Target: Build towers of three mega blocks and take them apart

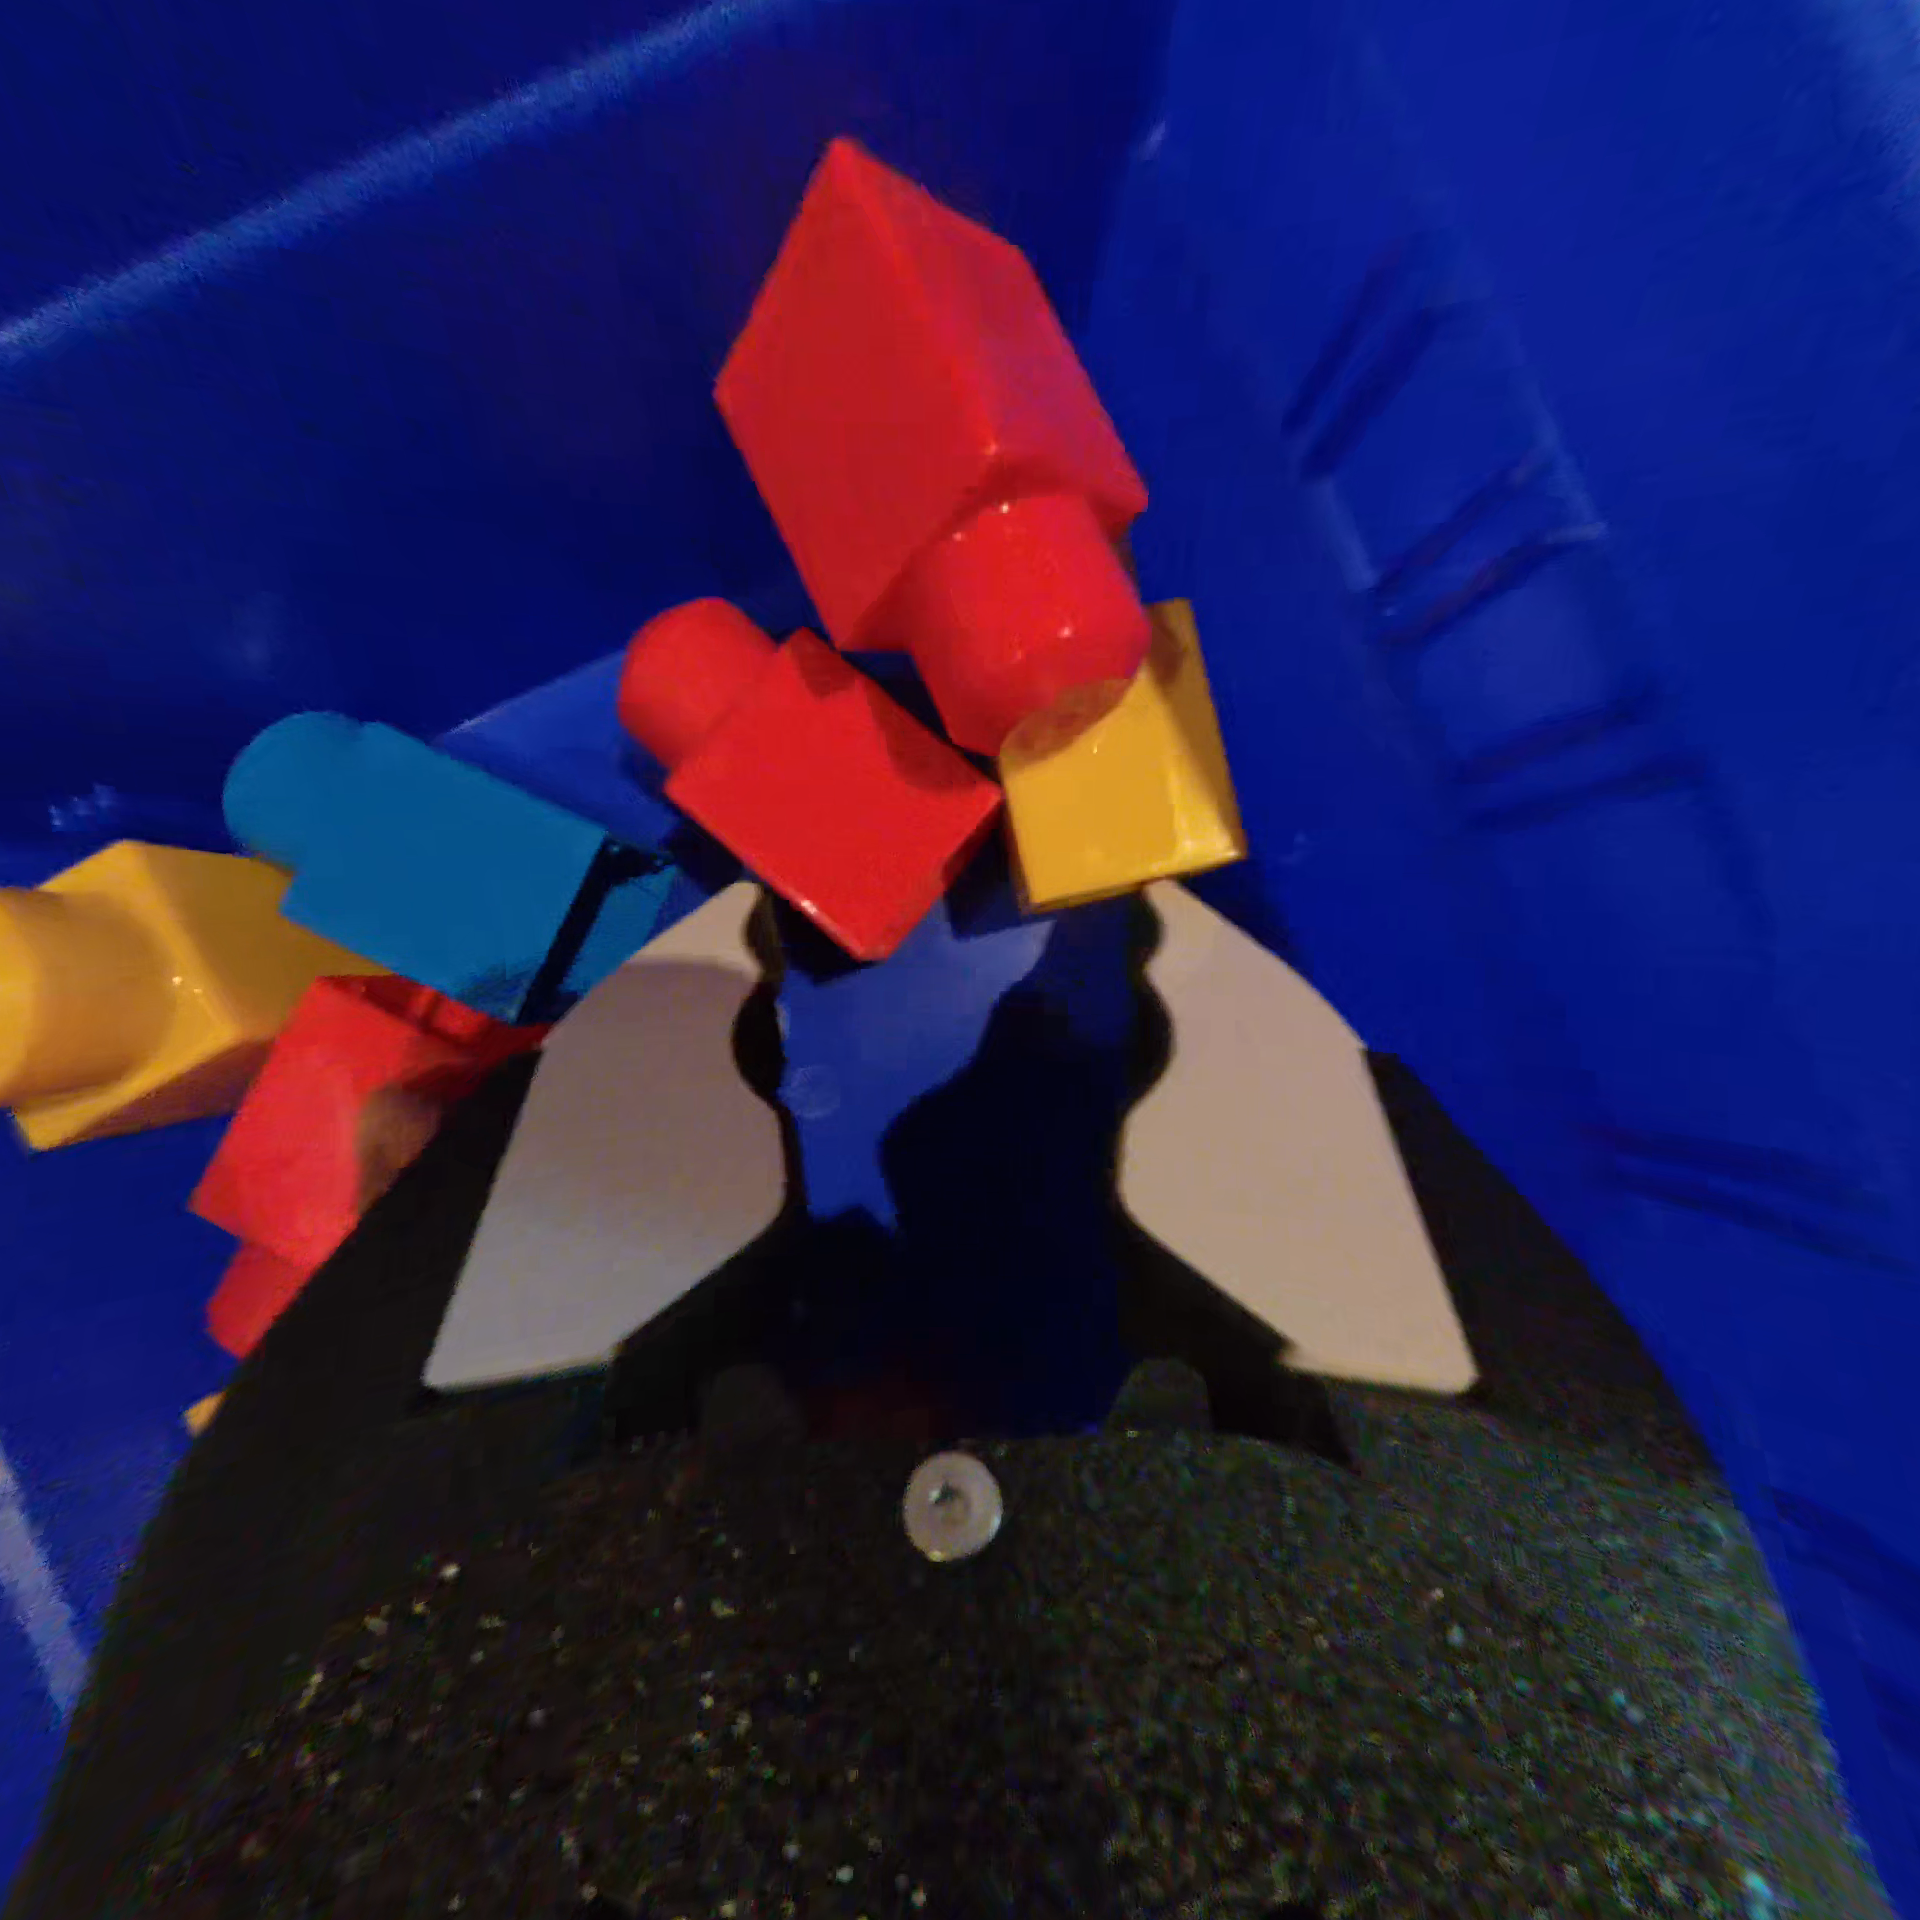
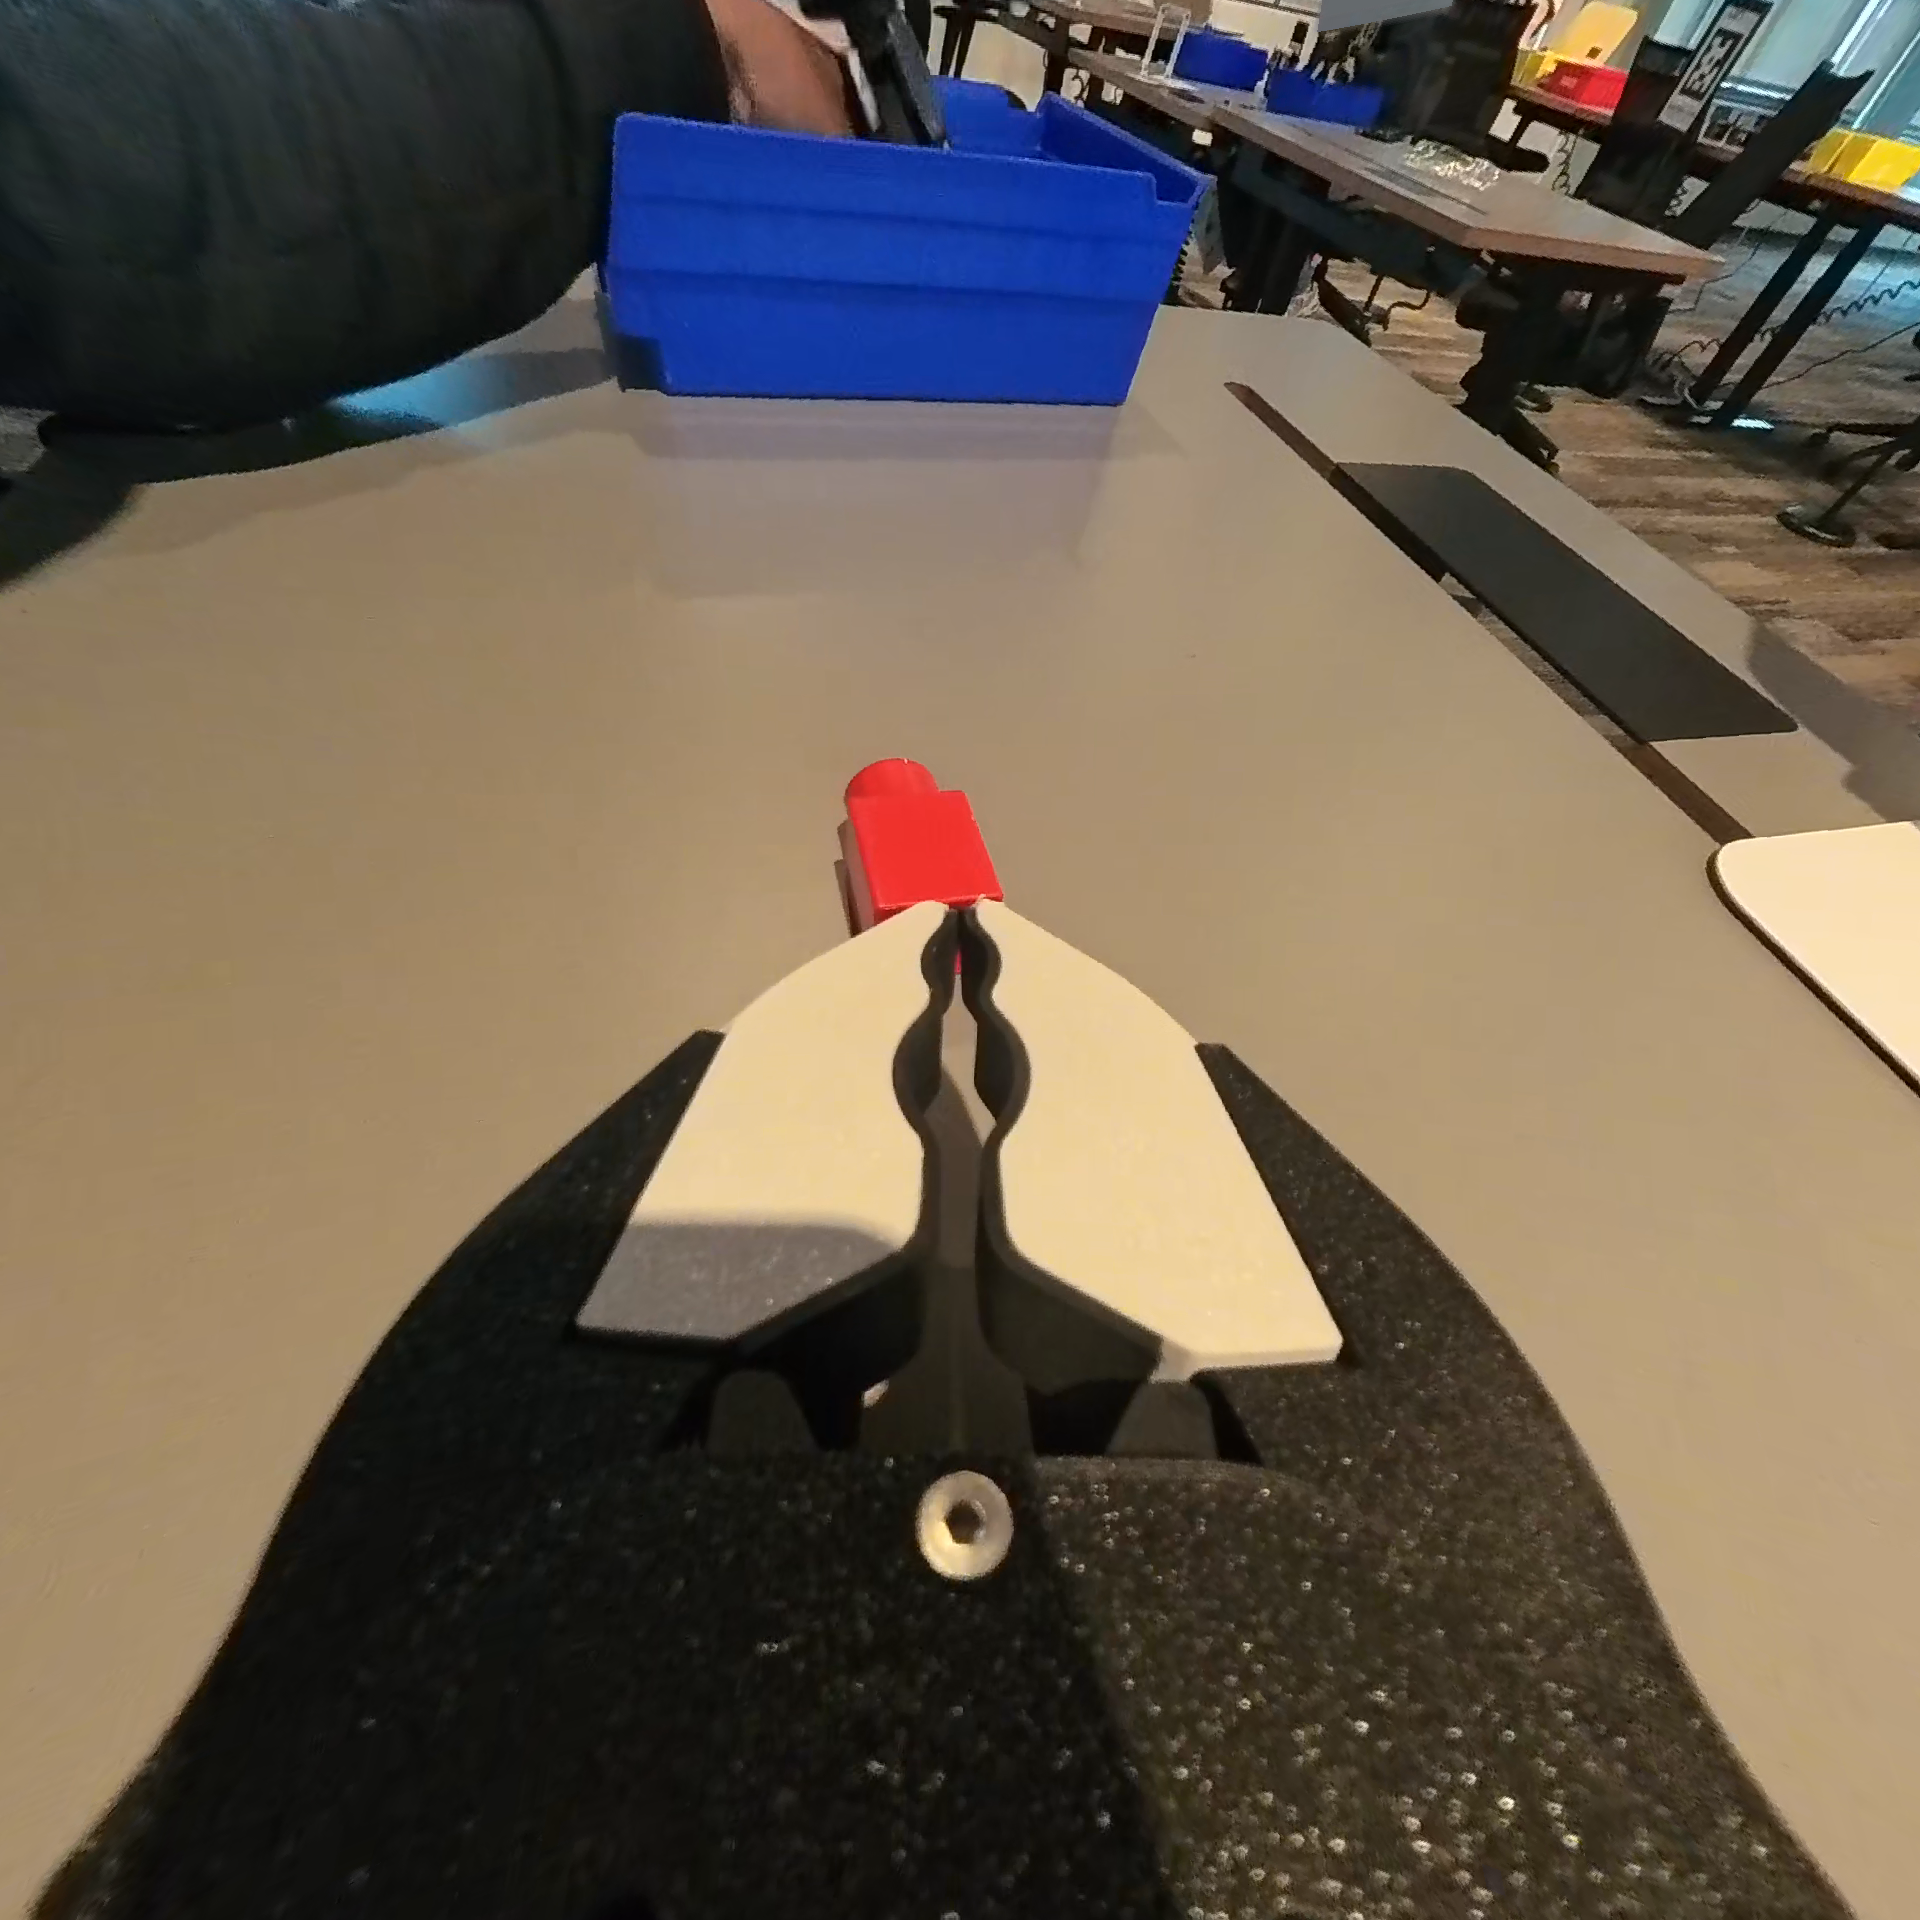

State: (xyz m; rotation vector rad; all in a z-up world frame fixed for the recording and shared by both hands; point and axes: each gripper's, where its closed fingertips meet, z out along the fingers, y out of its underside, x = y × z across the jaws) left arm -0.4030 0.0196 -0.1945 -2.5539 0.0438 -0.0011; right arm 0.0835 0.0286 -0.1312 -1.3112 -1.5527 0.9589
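Observation:
In the left wrist view my left gripper (image 1: 956, 920) is open inside the blue bin (image 1: 416, 364). Loose mega blocks lie just ahead of its tips: a small red block (image 1: 831, 800) nearest, a big red block (image 1: 925, 416) above it, a yellow block (image 1: 1127, 800) by the right fingertip, a blue block (image 1: 416, 842), another yellow block (image 1: 135, 987) and another red block (image 1: 312, 1122) at the left. Nothing is between the fingers. In the right wrist view my right gripper (image 2: 954, 916) is shut on the edge of a red block (image 2: 920, 857), low over the grey table (image 2: 416, 779).
The blue bin (image 2: 883, 270) stands at the table's far side, with a dark-sleeved arm (image 2: 260, 187) reaching into it. A black mat (image 2: 1558, 592) and a white board (image 2: 1839, 935) lie at the table's right. Other desks and bins stand behind. Tip to tip, the grippers are about 50 cm apart.

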